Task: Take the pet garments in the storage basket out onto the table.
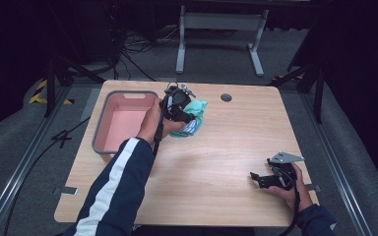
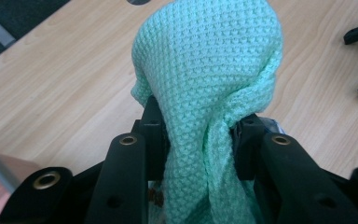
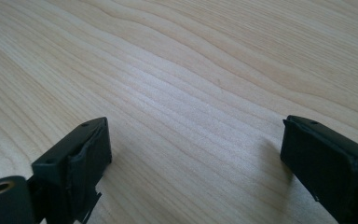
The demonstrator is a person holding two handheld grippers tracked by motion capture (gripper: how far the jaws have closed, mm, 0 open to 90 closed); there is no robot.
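1. Left gripper (image 1: 189,117): jaws clamped on a mint-green knitted cloth (image 2: 207,79). In the left gripper view the fabric is bunched between both jaws, bulges up past the tips and trails down between the jaw arms.
2. High view: cloth (image 1: 195,118) sits at the far-right side of the left gripper, over the wooden table (image 1: 216,162). Can't tell whether its lower end touches the tabletop. A blue-and-white patterned bit shows at the underside of the bundle.
3. Pink bin with grey rim (image 1: 109,147) is just to the left of the left gripper, beside the forearm in a navy sleeve with white stripe (image 1: 115,182).
4. Right gripper (image 1: 257,179): jaws wide apart, nothing between them, bare wood grain below in the right gripper view (image 3: 193,149). It's well apart from the cloth, near the table's right-front corner, jaws pointing left.
5. Round cable grommet (image 1: 226,97) lies beyond and to the right of the cloth.
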